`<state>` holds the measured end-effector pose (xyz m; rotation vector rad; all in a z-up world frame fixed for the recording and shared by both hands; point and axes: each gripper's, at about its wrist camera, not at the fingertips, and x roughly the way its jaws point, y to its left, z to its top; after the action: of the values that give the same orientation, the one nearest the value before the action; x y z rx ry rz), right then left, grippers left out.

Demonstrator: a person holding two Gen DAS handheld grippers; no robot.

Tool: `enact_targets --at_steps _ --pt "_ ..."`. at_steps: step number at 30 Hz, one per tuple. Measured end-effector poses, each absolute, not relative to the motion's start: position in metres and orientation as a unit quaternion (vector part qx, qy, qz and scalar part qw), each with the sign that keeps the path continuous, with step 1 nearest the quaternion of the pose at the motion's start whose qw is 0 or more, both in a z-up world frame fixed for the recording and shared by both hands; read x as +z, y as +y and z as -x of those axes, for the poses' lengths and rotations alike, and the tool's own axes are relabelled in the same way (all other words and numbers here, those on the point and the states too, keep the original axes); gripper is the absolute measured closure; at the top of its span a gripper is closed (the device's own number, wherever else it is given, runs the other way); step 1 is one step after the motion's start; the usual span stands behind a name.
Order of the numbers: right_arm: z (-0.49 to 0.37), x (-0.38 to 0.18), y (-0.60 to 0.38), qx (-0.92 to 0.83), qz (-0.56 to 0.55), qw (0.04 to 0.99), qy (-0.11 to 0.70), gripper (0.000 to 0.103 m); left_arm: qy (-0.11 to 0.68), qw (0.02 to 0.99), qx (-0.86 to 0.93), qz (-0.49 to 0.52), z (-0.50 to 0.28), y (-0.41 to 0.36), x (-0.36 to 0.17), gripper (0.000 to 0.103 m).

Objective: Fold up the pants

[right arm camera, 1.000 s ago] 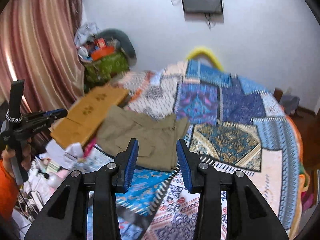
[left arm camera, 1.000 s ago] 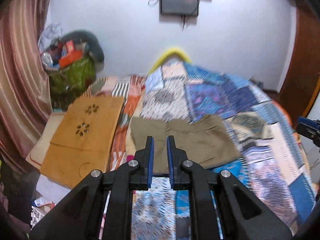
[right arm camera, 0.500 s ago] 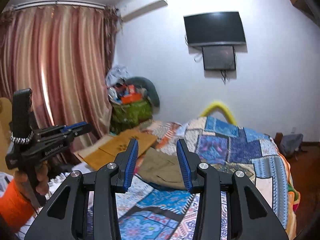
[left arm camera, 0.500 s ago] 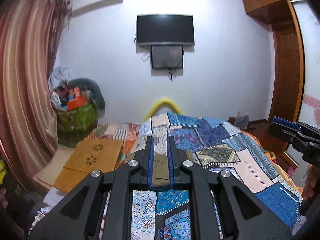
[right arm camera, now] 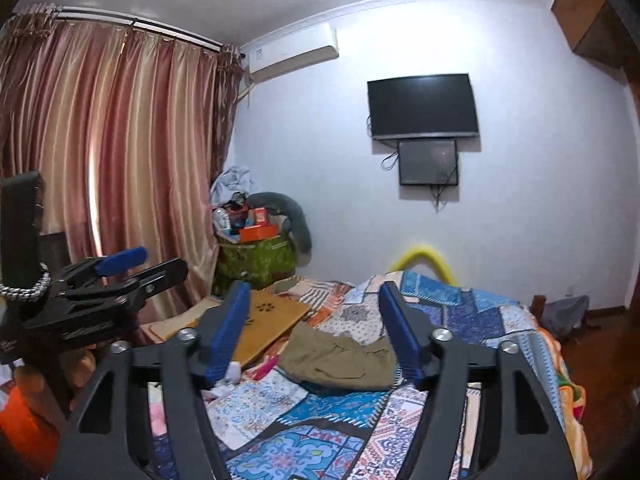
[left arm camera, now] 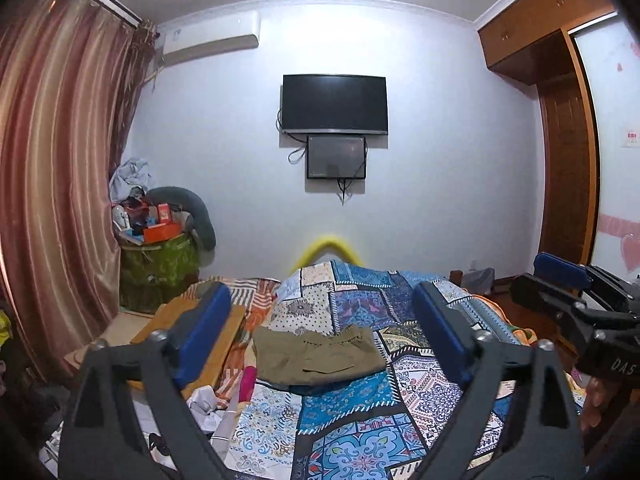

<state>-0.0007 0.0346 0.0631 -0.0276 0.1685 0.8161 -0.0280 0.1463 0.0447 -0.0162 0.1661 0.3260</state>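
Observation:
Folded olive pants [left arm camera: 316,356] lie in a compact stack on the patchwork bedspread [left arm camera: 360,412], also seen in the right wrist view as the pants [right arm camera: 340,360]. My left gripper [left arm camera: 320,298] hovers well back from them, its jaws opening wide with nothing between them. My right gripper [right arm camera: 314,292] also hangs back over the bed's near part, its jaws opening and empty. Each gripper shows in the other's view: the right gripper [left arm camera: 568,280] at the right edge, the left gripper [right arm camera: 132,264] at the left, held by a hand with an orange sleeve.
A wooden lap desk [left arm camera: 200,332] lies left of the pants, with crumpled paper [left arm camera: 208,400] beside the bed. A green bag [left arm camera: 160,260] piled with clutter stands by the curtain [left arm camera: 52,180]. A TV [left arm camera: 335,104] hangs on the far wall; a wooden wardrobe [left arm camera: 568,140] is at the right.
Both grippers have lifted and drawn back from the pants, tilting up so the far wall shows. Both pairs of jaws have widened, the left from nearly shut.

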Motion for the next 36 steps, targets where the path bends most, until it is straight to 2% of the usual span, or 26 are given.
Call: enact_targets --at_steps 2,6,7,8,36 --pt "0.0 0.063 0.036 0.391 0.015 0.917 0.081 0.021 0.079 0.983 0.163 0.011 0.032 0.144 0.044 0.003" --pt "0.004 0.063 0.032 0.374 0.011 0.924 0.074 0.01 0.076 0.983 0.166 0.016 0.037 0.143 0.043 0.0" --pt "0.002 0.063 0.032 0.372 0.009 0.925 0.076 0.002 0.075 0.983 0.167 0.016 0.038 0.143 0.042 0.0" --pt "0.005 0.063 0.03 0.371 0.007 0.925 0.076 0.0 0.074 0.983 0.168 0.016 0.039 0.143 0.041 0.0" --pt "0.01 0.055 0.017 0.364 0.001 0.927 0.093 0.0 0.075 0.983 0.167 0.007 0.041 0.133 0.039 0.0"
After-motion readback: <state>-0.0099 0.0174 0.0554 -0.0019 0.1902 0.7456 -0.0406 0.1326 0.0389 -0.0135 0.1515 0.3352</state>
